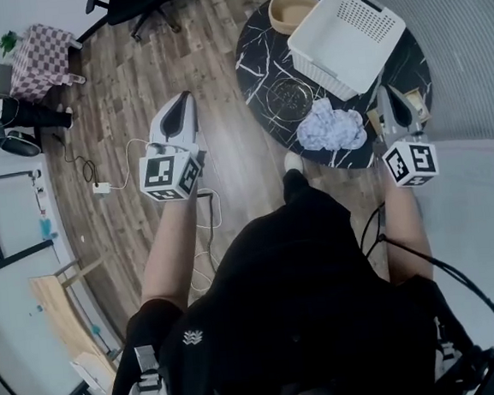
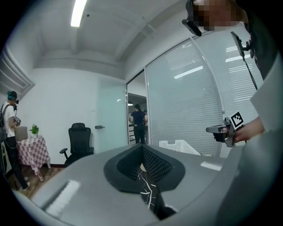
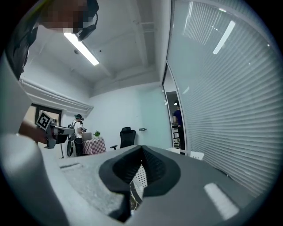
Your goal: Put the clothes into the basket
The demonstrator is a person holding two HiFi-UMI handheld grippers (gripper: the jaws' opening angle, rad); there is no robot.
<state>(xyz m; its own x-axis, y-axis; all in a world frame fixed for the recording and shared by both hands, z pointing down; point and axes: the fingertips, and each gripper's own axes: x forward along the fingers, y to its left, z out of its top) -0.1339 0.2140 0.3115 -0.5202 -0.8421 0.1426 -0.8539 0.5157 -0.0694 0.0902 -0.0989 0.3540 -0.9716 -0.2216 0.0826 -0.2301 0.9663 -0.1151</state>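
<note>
A crumpled pale blue and white cloth (image 1: pixel 331 129) lies on the near edge of the round black marble table (image 1: pixel 256 58). Behind it on the table stands the white perforated basket (image 1: pixel 386 17), also visible in the left gripper view (image 2: pixel 179 146). My left gripper (image 1: pixel 185 99) is over the wooden floor, left of the table, shut with nothing in it (image 2: pixel 142 150). At the table's near right edge, just right of the cloth, my right gripper (image 1: pixel 388 92) is also shut and empty (image 3: pixel 141 152). Neither gripper touches the cloth.
A tan bowl (image 1: pixel 292 9) sits on the table's far side and a round glass dish (image 1: pixel 288 94) near its middle. A black office chair (image 1: pixel 140 2), a checked-cloth side table (image 1: pixel 41 57) and a floor cable with a plug block (image 1: pixel 102 188) are to the left. A blind-covered glass wall (image 3: pixel 221 88) runs on the right.
</note>
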